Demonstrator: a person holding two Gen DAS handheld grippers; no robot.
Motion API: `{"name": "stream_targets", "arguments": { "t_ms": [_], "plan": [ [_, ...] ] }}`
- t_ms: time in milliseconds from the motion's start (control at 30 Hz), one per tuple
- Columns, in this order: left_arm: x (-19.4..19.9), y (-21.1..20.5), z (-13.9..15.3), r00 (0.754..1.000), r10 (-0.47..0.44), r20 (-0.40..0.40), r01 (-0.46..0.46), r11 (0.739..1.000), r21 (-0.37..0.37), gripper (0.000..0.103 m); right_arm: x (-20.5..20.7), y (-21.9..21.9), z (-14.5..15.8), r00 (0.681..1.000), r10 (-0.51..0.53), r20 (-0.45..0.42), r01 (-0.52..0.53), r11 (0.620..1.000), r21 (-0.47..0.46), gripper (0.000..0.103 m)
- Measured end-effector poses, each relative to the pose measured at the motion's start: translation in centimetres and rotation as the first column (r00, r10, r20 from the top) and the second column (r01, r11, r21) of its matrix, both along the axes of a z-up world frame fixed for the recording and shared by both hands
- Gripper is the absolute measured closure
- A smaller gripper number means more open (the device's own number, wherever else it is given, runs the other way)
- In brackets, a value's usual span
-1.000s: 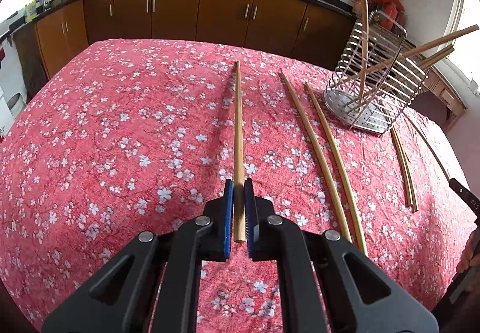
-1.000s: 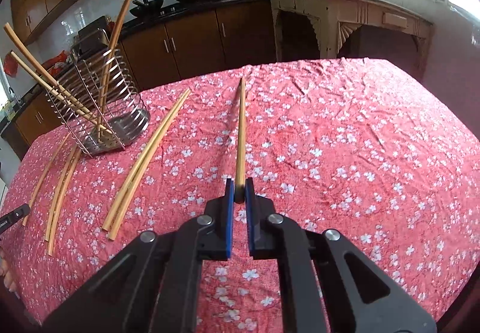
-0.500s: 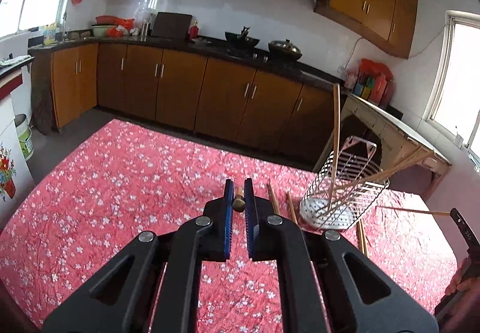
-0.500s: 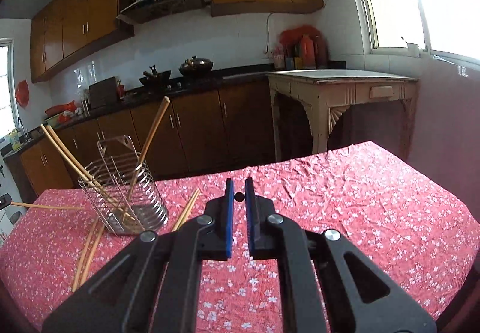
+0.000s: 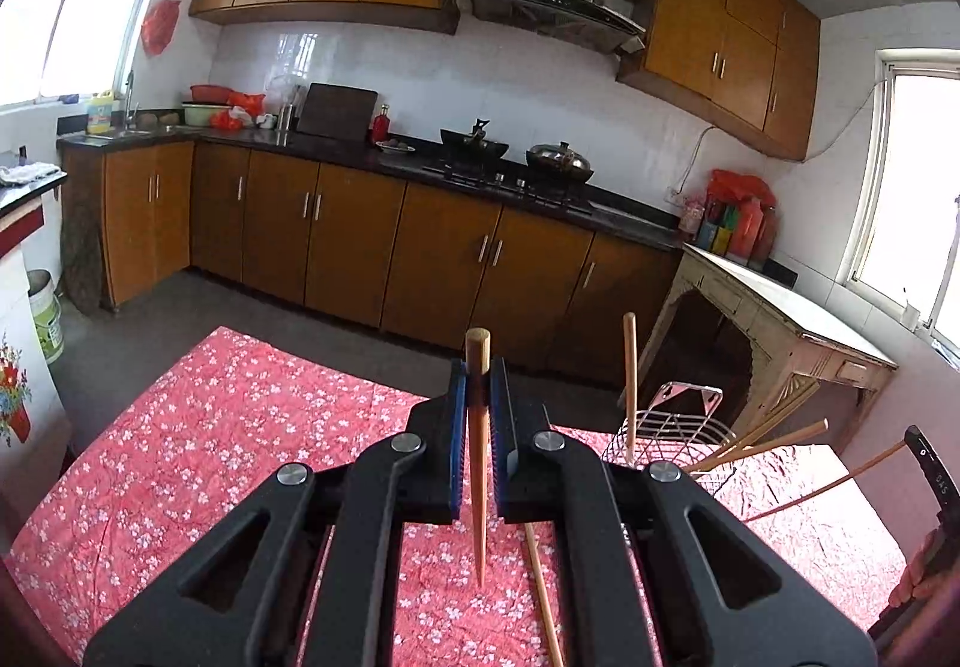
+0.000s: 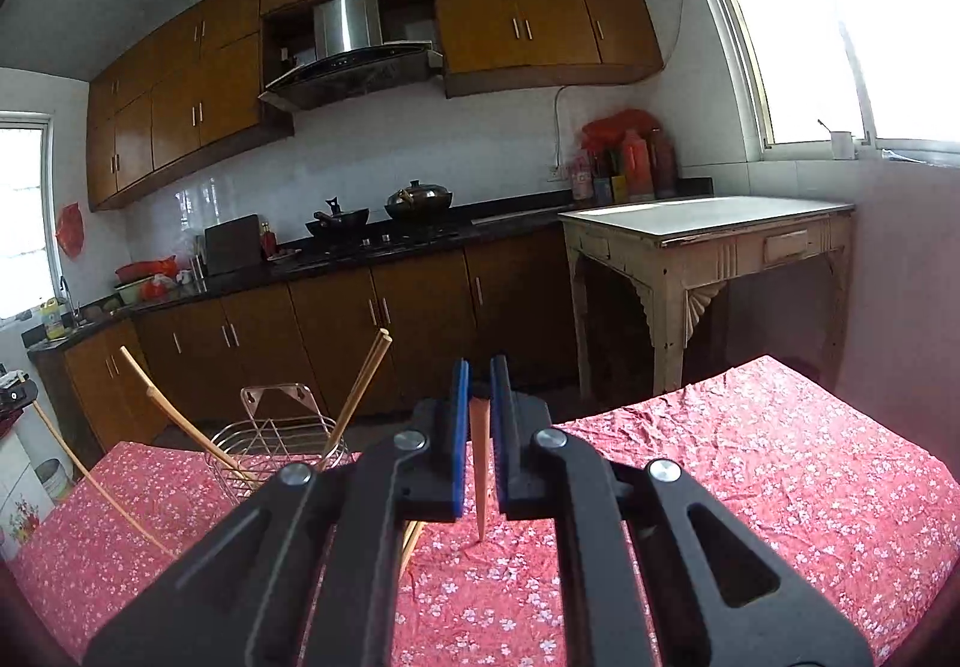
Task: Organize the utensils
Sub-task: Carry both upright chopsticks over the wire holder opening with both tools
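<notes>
A kitchen with brown cabinets stands behind the table, which wears a red flowered cloth. The left gripper is clenched on 1 chopstick, held upright with its tip down, left of the wire basket. The right gripper likewise clamps a second chopstick, right of the basket, which already holds several chopsticks.

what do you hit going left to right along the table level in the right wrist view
leaning chopstick → wire utensil basket → pair of chopsticks standing in it → right gripper, jaws shut on a held chopstick → bare stretch of red floral tablecloth
</notes>
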State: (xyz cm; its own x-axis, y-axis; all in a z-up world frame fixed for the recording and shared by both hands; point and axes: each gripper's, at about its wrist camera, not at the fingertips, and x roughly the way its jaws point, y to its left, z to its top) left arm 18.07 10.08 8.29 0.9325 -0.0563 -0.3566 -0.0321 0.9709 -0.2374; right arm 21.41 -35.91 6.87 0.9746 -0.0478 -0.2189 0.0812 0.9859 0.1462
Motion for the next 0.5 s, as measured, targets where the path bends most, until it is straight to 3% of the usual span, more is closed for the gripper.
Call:
{"name": "stream_targets", "arguments": {
  "t_ms": [500],
  "plan": [
    [1.3,-0.6,0.2,1.000,-0.007,-0.023,0.007,1.000,-0.003,0.096,1.3,0.5,0.8,1.000,-0.018,0.000,0.018,1.000,0.004,0.095]
  ]
}}
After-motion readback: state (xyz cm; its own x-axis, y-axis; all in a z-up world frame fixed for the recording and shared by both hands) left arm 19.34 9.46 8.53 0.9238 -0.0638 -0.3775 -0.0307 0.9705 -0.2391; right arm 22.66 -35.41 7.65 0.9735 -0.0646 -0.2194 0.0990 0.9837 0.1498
